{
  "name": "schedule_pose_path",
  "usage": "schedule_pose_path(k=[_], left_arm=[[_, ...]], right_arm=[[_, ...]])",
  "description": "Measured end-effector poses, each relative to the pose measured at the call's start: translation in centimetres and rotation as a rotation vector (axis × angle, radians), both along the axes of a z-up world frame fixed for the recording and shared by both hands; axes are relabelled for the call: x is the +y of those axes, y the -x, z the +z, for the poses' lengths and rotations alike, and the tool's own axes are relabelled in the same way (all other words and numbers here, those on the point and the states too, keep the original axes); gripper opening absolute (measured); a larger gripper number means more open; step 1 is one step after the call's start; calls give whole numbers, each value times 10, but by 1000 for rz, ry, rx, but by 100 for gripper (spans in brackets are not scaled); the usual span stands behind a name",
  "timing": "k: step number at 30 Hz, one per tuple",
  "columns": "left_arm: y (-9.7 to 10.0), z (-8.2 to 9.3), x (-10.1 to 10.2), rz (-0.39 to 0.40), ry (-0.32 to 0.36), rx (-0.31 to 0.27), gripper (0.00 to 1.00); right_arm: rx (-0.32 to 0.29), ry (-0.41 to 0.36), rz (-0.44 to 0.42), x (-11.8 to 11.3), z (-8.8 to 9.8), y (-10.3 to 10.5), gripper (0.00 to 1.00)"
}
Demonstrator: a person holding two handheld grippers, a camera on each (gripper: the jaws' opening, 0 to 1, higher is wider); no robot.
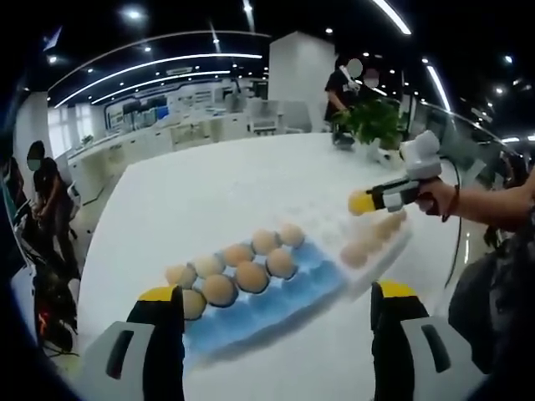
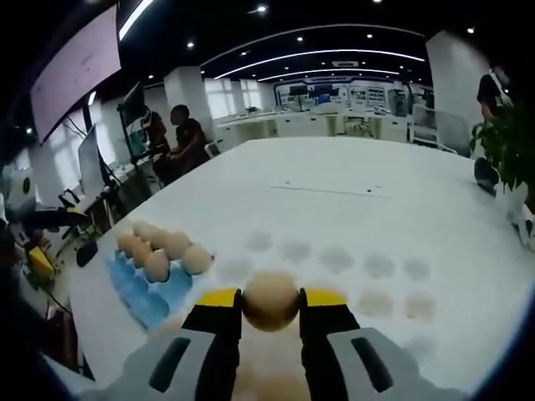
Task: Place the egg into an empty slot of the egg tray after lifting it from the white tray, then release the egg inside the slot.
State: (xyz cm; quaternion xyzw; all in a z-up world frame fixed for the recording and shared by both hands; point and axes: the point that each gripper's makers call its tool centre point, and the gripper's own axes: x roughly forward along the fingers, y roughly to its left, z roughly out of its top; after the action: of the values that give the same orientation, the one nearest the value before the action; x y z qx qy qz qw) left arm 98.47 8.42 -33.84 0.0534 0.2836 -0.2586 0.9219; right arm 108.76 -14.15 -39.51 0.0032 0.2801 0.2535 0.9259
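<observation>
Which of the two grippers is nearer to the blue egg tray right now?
Left. The left gripper hangs open right over the blue egg tray, jaws either side of it. The right gripper holds an egg above the white tray beside it.

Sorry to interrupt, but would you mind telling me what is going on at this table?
A person is moving eggs with two hand-held tools. The right tool is shut on a tan egg, held above the white moulded tray on the white table. The blue egg tray, partly filled with eggs, sits beside it with free slots. The left tool hovers open near the blue tray.
</observation>
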Motion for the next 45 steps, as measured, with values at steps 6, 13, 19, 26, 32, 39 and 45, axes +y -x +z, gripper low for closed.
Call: schedule_pose_path(k=[6,13,19,26,32,39,45], left_arm=[[-2,-1,2,-12,2,0,94],[-4,1,3,-25,10,-3,94],[-5,-1,9,-29,9,0,94],[-5,-2,13,-36,11,0,94],[-4,-2,16,-45,14,-3,94],[-1,-2,22,-53,17,-5,94],[2,-3,31,-63,7,-4,94]], right_arm=[[6,-4,31,21,-2,2,27],[13,-5,71,45,-4,5,27],[14,-4,102,61,-5,8,27],[22,-10,123,76,-6,12,27],[28,-11,146,90,-7,15,27],[35,-16,175,110,-10,20,27],[40,-14,177,123,-15,20,28]])
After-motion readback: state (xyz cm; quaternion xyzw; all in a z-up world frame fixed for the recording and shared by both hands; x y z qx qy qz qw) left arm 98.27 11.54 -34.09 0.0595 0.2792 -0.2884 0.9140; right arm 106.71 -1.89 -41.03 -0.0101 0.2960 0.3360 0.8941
